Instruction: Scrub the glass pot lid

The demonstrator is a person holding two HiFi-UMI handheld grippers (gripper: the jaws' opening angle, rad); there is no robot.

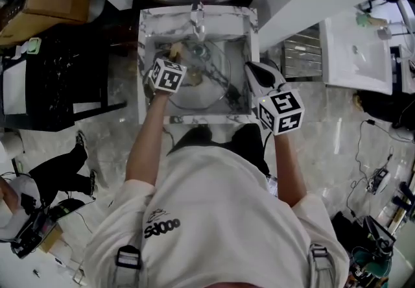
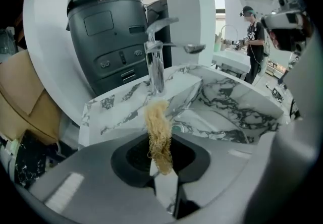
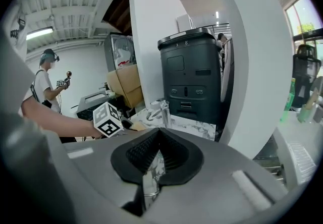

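Glass pot lid (image 1: 206, 89): lodged in the basin of the marble sink (image 1: 146, 53), below the faucet (image 1: 198, 21); its tilt cannot be determined. Its right rim is judged to be pinched edge-on between the nearly closed jaws of the right gripper (image 3: 151, 167), where a thin glass sliver with a metal band is seen. Loofah scrubber (image 2: 159, 132): clamped upright in the left gripper (image 2: 164, 177), over the basin's left rear. The lid's face is placed ahead and to the right of the loofah, not touched by it.
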